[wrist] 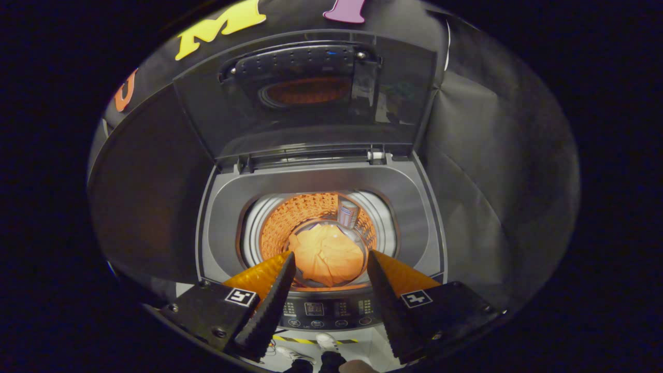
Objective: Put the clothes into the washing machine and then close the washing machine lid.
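A: Gripper view. What do you have under your gripper (330, 257)?

B: You're looking straight down into a grey top-loading washing machine (321, 181). Its tinted see-through lid (305, 124) stands up, fully raised against the booth wall behind.

A: And the clothes?

B: 1 crumpled orange cloth (327, 255) lies at the bottom of the perforated orange-lit drum (298, 215), seen in the gap between your 2 fingers and well beyond the tips.

A: State of the claw?

B: Wide apart, gripping nothing. The left finger (269, 305) and the right finger (386, 305) both hang over the machine's front edge, above the dark control panel with round buttons (323, 313).

A: Anything lower?

B: A person's white shoes (311, 348) on a pale floor, by a strip of yellow-and-black tape (290, 340).
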The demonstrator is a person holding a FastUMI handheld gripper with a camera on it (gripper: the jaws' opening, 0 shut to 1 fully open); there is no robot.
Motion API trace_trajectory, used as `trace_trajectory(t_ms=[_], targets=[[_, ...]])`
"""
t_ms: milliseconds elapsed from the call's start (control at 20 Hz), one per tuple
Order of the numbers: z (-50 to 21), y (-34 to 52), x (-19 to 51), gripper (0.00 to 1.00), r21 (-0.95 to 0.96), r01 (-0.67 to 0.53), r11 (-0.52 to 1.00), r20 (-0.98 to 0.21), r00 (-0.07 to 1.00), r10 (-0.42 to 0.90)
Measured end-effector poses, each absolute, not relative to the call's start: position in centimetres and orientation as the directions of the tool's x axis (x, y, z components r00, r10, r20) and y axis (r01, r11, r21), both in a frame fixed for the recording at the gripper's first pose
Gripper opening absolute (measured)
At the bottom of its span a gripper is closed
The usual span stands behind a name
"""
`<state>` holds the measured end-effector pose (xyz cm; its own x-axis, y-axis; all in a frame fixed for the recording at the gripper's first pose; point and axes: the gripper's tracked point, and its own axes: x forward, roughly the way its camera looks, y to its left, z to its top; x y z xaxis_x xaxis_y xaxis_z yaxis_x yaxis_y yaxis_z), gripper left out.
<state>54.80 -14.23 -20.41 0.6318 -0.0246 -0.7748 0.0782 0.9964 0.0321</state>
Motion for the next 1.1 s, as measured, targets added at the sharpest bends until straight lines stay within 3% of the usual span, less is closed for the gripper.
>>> trace_trajectory(t_ms=[550, 1100], targets=[[-10.4, -14.9, 55.9, 0.87, -0.002, 0.049, 0.999, -0.601, 0.798, -0.040], [-2.2, -12.7, 58.1, 0.87, 0.001, 0.029, 1.000, -0.469, 0.883, -0.025]])
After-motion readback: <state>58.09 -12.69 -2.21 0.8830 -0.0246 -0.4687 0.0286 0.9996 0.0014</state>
